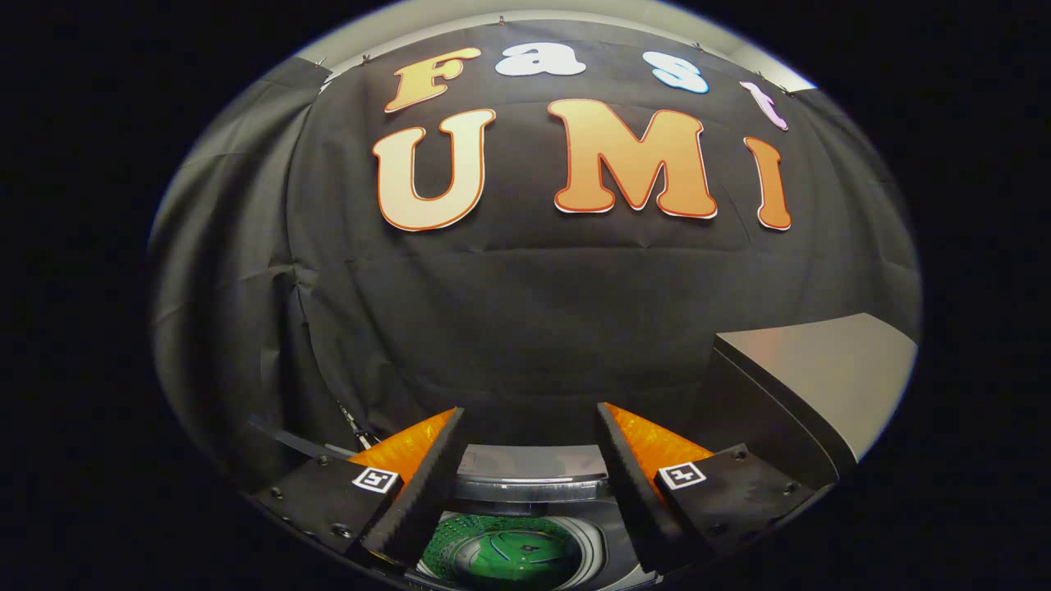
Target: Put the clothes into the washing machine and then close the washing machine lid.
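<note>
I hold my gripper [530, 460] high above the small top-loading washing machine with its grey plastic rim and round drum opening [534, 484], with the fingers spread wide apart and nothing between them. I judge that I am empty-handed because the load has gone down already: below and between the fingers, inside the drum, lies something bright green [513, 554] against the perforated green-lit wall, and I take that for the clothes (though from up here I cannot tell folds of cloth from the drum's own bottom).

The flat grey lid panel with a dark edge [813, 369] stands raised off to the right of my right finger, tilted back and well clear of the opening. It stands that way so the mouth of the drum stays free for dropping things in, and it is the part of the task not yet done.

My fingers point more at the booth's black cloth wall [525, 312] than at the machine, so to shut the lid I would need to swing right and come at that panel's upper edge.
</note>
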